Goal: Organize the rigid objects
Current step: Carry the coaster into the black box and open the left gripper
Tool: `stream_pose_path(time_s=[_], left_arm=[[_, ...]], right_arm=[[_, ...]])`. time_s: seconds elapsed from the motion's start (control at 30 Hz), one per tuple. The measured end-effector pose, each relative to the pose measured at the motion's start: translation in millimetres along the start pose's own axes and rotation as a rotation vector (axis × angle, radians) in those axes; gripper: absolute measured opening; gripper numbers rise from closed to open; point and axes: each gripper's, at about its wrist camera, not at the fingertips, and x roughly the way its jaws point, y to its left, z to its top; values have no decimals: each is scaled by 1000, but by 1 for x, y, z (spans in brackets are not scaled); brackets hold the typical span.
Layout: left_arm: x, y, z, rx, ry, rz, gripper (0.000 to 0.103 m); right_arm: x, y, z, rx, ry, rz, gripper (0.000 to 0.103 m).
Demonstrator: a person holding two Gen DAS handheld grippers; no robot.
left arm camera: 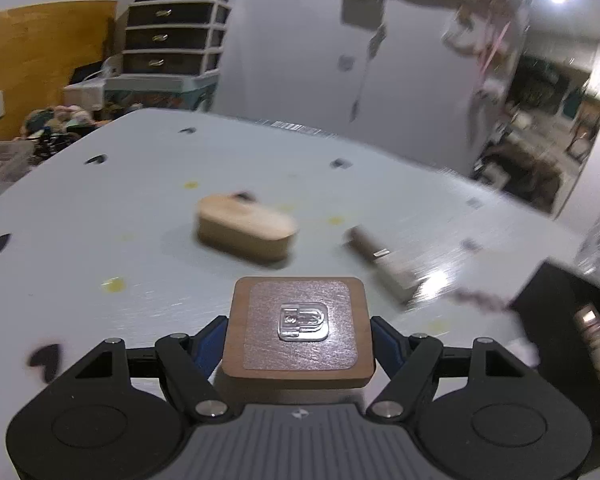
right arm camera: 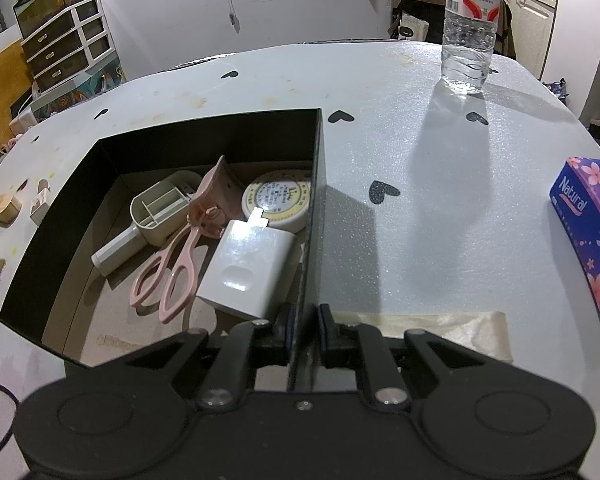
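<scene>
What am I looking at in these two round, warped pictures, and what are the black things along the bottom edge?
Each picture comes from a wide-angle camera mounted on a hand-held gripper; a person carries one per hand. The black linkages at the bottom are the gripper itself, seen from behind.

The left wrist view shows the left gripper with its jaws closed on a square wooden block that has a small clear clip on top. Beyond it, on the pale table, lie an oval wooden box and a brown stick-like item, both blurred.

The right wrist view shows the right gripper pinching the wall of a black box. Inside are pink scissors, a white charger, a round tin and a cream scoop. A water bottle and a tissue pack stand outside it.
</scene>
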Motion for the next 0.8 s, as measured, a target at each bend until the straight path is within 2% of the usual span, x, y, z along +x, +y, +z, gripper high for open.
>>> stream_pose_path(time_s=[0.17,0.4,0.53,0.63,0.8], left_arm=[[-19,-41,5,18,-38,-93,75],[-31,-115,8,50,-41,-226,75],[-29,-154,6,65,-14,-286,75],[-27,-181,1,103,5,-309,75],[-22,-208,-10,100,47,-279,75]], right_arm=[[0,0,0,-1,0,3,14],[0,0,0,-1,0,1,14],[0,1,-1,1,-1,-2,14],[-1,3,-1,-1,-2,-11,13],[-1,2,0,-4,3,-8,13]])
